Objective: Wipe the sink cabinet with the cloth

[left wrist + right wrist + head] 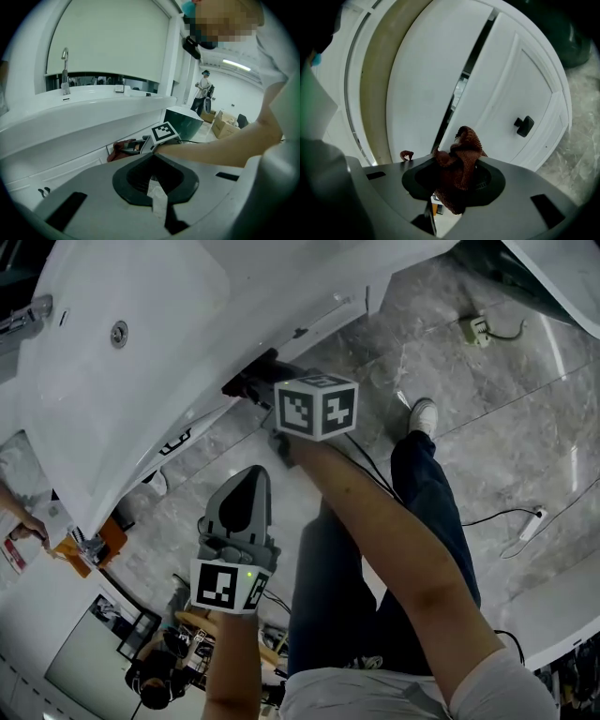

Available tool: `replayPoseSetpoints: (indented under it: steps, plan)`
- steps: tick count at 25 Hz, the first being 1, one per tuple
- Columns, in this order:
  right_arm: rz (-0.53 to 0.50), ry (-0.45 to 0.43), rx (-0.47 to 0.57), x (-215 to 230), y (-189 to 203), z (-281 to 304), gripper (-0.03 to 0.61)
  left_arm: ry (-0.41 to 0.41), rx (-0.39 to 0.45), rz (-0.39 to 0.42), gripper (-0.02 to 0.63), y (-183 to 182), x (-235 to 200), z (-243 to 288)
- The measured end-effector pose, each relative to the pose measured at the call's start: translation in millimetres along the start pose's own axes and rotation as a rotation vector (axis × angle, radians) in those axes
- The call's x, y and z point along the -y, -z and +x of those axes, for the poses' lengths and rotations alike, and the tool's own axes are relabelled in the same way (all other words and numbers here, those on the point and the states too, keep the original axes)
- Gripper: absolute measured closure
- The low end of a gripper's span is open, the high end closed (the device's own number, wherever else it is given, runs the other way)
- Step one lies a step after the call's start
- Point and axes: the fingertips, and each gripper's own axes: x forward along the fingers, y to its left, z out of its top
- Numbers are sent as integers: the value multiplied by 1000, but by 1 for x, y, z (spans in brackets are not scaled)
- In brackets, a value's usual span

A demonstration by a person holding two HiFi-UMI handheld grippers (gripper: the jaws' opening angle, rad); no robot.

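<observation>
Wiping seems in hand: right gripper (454, 185) pinches the cloth (460, 157) near the cabinet door (520, 84) ahead. Left gripper (157, 186) is closed, empty. Next, a sweep across that door.

The left gripper (153, 178) fills the bottom of its view, its dark jaws pressed together with nothing between them. Just beyond them, toward 12 o'clock, the right gripper (136, 146), marker cube uppermost, grips a reddish-brown cloth (123, 150) close to the white sink cabinet (61, 157). A bare forearm (215, 150) runs off toward 3 o'clock. A faucet (64, 70) stands on the countertop (93, 107) at 10 o'clock. A dark green bin (187, 123) sits at 1 o'clock, with cardboard boxes (224, 125) and a standing person (204, 91) farther off at 2 o'clock.
</observation>
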Motion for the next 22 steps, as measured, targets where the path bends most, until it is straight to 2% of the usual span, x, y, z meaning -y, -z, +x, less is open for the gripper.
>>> replayPoseSetpoints:
  steps: [3,9,22]
  plan:
    - [-30,2,-30,5,-7,-5,465,-10,3,-14,603,-6,6,10]
    - [-11,1,-34,17,-36,-22,465,-6,14,-28,603,-20,21,33]
    - [-52,51,68,68,-133,-92,457,62,1,4,603,-38,77,80]
